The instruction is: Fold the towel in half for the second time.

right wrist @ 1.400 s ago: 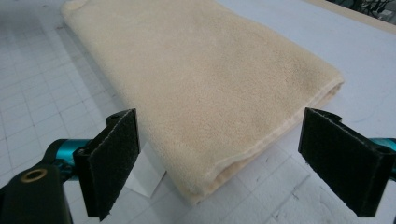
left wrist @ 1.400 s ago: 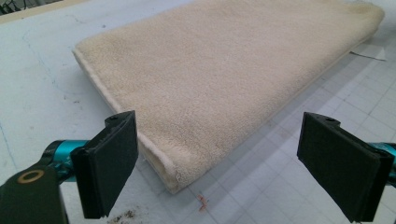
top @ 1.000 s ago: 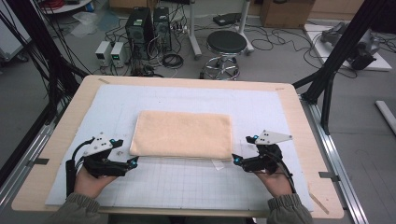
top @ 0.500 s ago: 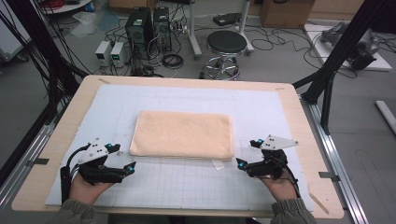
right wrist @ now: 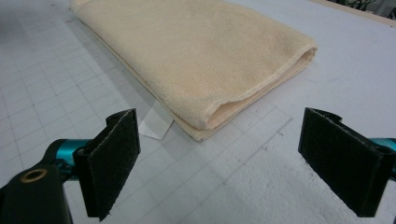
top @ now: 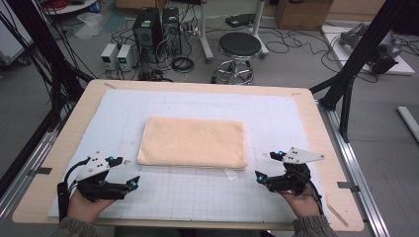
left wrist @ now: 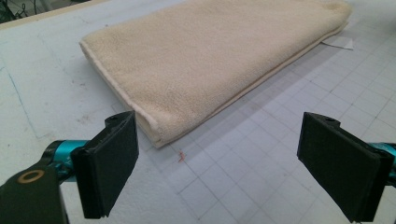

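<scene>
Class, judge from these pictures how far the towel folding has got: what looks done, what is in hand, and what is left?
Done: the towel lies folded in a neat rectangle, its stacked layers showing at the near corner. In hand: nothing; the left gripper and right gripper sit open near its front corners, apart from it. Left: possibly another fold, though the pictures do not settle that.

Wooden table with a gridded white mat and a folded towel

The table (top: 316,106) had a pale wooden top, and a white gridded mat (top: 197,192) covered most of it. A folded cream towel (top: 192,142) lay flat near the mat's middle. A small white slip (right wrist: 154,125), perhaps paper or tape, lay on the mat, tucked partly under the towel's near edge.
</scene>
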`<action>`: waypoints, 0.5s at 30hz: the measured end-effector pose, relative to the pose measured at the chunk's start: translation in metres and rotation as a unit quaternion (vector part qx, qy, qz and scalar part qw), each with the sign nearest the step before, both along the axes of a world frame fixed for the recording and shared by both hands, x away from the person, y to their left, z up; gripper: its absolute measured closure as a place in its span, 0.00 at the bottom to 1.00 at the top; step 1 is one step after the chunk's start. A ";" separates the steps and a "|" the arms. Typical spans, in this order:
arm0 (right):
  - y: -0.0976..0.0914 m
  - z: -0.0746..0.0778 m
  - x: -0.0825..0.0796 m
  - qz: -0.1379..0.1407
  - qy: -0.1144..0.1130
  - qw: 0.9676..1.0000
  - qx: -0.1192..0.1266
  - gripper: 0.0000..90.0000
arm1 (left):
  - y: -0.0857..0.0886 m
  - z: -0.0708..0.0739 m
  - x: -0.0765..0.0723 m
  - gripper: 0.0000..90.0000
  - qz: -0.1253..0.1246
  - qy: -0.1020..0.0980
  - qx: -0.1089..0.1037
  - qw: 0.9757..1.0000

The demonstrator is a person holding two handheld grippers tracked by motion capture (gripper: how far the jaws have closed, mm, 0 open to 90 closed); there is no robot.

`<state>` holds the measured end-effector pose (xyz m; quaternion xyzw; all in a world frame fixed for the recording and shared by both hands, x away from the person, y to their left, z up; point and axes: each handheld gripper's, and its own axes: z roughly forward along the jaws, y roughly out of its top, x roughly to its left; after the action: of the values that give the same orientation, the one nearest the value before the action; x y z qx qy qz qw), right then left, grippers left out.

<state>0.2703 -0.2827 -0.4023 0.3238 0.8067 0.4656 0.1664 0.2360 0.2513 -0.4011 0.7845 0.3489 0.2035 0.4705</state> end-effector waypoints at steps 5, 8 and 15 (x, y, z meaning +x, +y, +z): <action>-0.004 0.000 -0.005 -0.001 -0.001 1.000 0.003 0.13 | 0.003 -0.001 -0.004 0.15 0.002 0.002 0.002 1.000; -0.007 -0.001 -0.007 -0.003 -0.003 1.000 0.004 0.13 | 0.006 -0.001 -0.007 0.15 0.005 0.003 0.003 1.000; -0.010 -0.002 -0.013 -0.004 0.000 1.000 0.003 0.13 | 0.012 -0.003 -0.013 0.15 0.010 0.005 0.003 1.000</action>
<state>0.2575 -0.2926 -0.4045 0.3274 0.8039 0.4676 0.1669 0.2228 0.2635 -0.4038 0.7833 0.3587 0.2054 0.4643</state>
